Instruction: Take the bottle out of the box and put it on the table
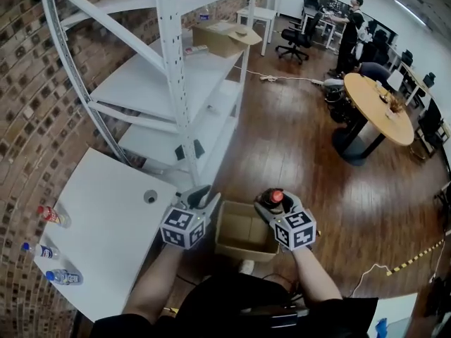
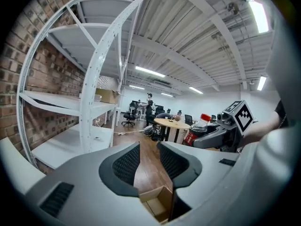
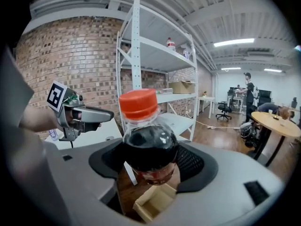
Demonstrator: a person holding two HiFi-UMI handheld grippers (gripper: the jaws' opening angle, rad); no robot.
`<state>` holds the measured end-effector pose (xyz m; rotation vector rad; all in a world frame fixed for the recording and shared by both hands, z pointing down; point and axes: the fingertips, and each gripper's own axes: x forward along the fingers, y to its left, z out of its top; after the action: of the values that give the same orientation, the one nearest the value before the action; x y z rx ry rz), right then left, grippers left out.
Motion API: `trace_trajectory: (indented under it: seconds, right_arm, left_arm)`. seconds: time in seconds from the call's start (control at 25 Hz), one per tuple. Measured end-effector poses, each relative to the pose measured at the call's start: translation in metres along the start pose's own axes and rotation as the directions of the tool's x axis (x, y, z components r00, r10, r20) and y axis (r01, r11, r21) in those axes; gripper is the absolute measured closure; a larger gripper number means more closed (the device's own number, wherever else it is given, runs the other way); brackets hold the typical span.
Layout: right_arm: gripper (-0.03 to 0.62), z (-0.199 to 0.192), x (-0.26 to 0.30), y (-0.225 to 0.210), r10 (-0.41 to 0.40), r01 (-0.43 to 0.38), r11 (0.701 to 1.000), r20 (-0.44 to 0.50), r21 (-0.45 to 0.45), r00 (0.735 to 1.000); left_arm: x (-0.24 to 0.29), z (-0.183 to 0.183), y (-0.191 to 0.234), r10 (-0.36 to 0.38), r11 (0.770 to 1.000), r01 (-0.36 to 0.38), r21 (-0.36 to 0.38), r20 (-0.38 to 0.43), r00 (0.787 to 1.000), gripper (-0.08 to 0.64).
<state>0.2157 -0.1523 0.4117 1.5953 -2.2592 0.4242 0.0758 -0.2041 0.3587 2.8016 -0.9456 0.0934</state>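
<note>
A dark cola bottle [image 3: 148, 147] with a red cap [image 3: 138, 104] stands upright between the pads of my right gripper [image 3: 149, 157], which is shut on it. In the head view that gripper [image 1: 273, 197] holds the bottle [image 1: 272, 198] above the open cardboard box [image 1: 243, 231] on the floor. My left gripper [image 1: 204, 191] hovers just left of the box, beside the white table [image 1: 106, 224]. Its jaws [image 2: 148, 159] stand open with only floor and the box [image 2: 157, 204] showing between them. From the left gripper view the bottle [image 2: 195, 130] shows at the right.
Three small bottles [image 1: 53, 215] lie along the white table's left edge. A white shelving rack [image 1: 176, 83] stands behind the table against the brick wall, with a cardboard box [image 1: 225, 37] on it. A round wooden table [image 1: 380, 108], office chairs and people are across the room.
</note>
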Motion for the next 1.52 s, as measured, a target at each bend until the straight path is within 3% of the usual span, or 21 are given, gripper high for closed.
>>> trace_trajectory:
  seconds: [0.2, 0.36, 0.48, 0.64, 0.76, 0.88, 1.12, 1.36, 1.44, 1.52]
  right_arm:
    - [0.27, 0.021, 0.038, 0.059, 0.125, -0.126, 0.988, -0.013, -0.087, 0.992]
    - [0.271, 0.035, 0.068, 0.118, 0.237, -0.238, 0.96, -0.024, -0.148, 0.971]
    - [0.27, 0.042, 0.09, 0.172, 0.321, -0.322, 0.921, -0.042, -0.221, 0.946]
    - [0.27, 0.044, 0.118, 0.253, 0.447, -0.448, 0.848, -0.072, -0.282, 0.892]
    - [0.27, 0.041, 0.133, 0.315, 0.535, -0.541, 0.777, -0.114, -0.321, 0.837]
    - [0.27, 0.041, 0.146, 0.375, 0.62, -0.632, 0.699, -0.157, -0.336, 0.769]
    - [0.27, 0.042, 0.166, 0.497, 0.754, -0.783, 0.491, -0.265, -0.382, 0.602]
    - [0.27, 0.039, 0.188, 0.585, 0.808, -0.862, 0.303, -0.371, -0.406, 0.458]
    - [0.27, 0.041, 0.195, 0.605, 0.818, -0.876, 0.25, -0.395, -0.412, 0.419]
    - [0.27, 0.05, 0.206, 0.621, 0.825, -0.879, 0.22, -0.401, -0.422, 0.399]
  left_arm:
    - [-0.054, 0.007, 0.04, 0.129, 0.991, -0.13, 0.021, 0.032, 0.991, 0.422]
    - [-0.111, 0.004, 0.08, 0.252, 0.968, -0.252, 0.0, 0.037, 0.967, 0.422]
    - [-0.163, -0.002, 0.106, 0.352, 0.936, -0.352, -0.025, 0.029, 0.935, 0.423]
    - [-0.242, -0.01, 0.137, 0.489, 0.872, -0.488, -0.036, 0.035, 0.872, 0.423]
    - [-0.305, -0.016, 0.156, 0.593, 0.805, -0.591, -0.054, 0.039, 0.804, 0.422]
    - [-0.365, -0.022, 0.169, 0.691, 0.723, -0.687, -0.074, 0.044, 0.722, 0.422]
    - [-0.474, -0.045, 0.181, 0.851, 0.522, -0.841, -0.144, 0.025, 0.525, 0.422]
    - [-0.544, -0.055, 0.2, 0.933, 0.355, -0.915, -0.192, 0.014, 0.359, 0.422]
    - [-0.555, -0.054, 0.208, 0.947, 0.317, -0.927, -0.199, 0.014, 0.321, 0.422]
    - [-0.56, -0.048, 0.221, 0.954, 0.297, -0.934, -0.199, 0.021, 0.299, 0.422]
